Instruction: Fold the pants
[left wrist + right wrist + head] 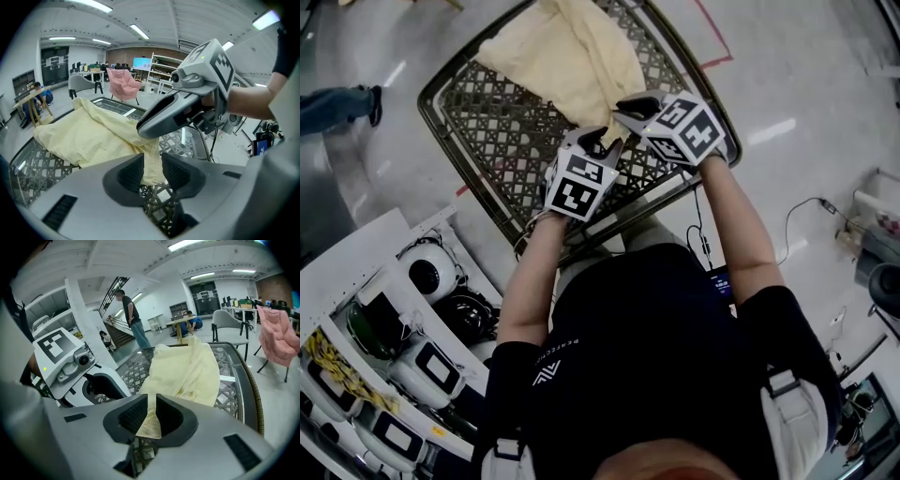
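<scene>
Pale yellow pants (572, 56) lie bunched on a wicker-lattice table (511, 141), reaching from its far side to the middle. Both grippers hang side by side over the near end of the cloth. My left gripper (598, 141) is open, and a hem strip of the pants (93, 136) hangs loose in the gap of the left gripper (152, 171). Close to its right, my right gripper (639, 108) is shut on another corner of the pants (187, 371), which is pinched in the right gripper (151, 416). Each gripper shows in the other's view: the right gripper (145, 126) and the left gripper (105, 387).
A white shelf with helmets and devices (422, 309) stands at the lower left, close to the person's side. Someone's leg (337, 103) is at the left edge. Cables (806, 211) run over the floor on the right. A pink chair (124, 84) stands beyond the table.
</scene>
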A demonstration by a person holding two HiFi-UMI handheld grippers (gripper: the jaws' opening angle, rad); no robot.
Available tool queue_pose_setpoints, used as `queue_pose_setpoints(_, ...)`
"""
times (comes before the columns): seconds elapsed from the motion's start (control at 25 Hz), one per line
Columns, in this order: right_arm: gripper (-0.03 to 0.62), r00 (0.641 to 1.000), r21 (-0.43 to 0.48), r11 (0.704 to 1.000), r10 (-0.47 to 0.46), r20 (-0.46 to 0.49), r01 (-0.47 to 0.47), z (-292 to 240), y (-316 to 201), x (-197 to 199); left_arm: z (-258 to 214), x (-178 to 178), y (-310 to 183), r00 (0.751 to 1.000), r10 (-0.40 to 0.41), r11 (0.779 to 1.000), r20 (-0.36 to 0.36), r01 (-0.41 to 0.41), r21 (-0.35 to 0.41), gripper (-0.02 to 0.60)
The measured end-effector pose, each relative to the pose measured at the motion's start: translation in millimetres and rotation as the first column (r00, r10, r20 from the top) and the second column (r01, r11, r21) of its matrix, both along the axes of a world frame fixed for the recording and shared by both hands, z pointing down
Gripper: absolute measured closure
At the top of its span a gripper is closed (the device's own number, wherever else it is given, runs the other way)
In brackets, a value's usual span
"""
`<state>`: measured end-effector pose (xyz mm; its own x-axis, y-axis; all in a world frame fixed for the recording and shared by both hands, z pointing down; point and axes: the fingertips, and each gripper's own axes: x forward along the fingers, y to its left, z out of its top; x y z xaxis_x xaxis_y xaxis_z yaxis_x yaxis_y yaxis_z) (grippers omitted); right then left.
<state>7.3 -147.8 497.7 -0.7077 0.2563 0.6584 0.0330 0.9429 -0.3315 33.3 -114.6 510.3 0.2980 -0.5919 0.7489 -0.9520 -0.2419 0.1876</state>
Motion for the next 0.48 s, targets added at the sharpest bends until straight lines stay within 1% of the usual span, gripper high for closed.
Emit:
queue_pose_setpoints(0.16, 0.539, 0.998, 0.004, 0.999, -0.053, -0.034, 0.053, 12, -7, 5, 6, 4, -8, 1.000, 0.010, 1.000, -0.012, -0.010, -0.018, 0.448)
queue_pose_setpoints(0.48, 0.539, 0.991, -0.021, 0.995, -0.100, -0.086, 0.099, 32, -19, 20, 21, -1, -11, 1.000, 0.003, 0.998, -0.019, -0.004, -0.064, 0.428)
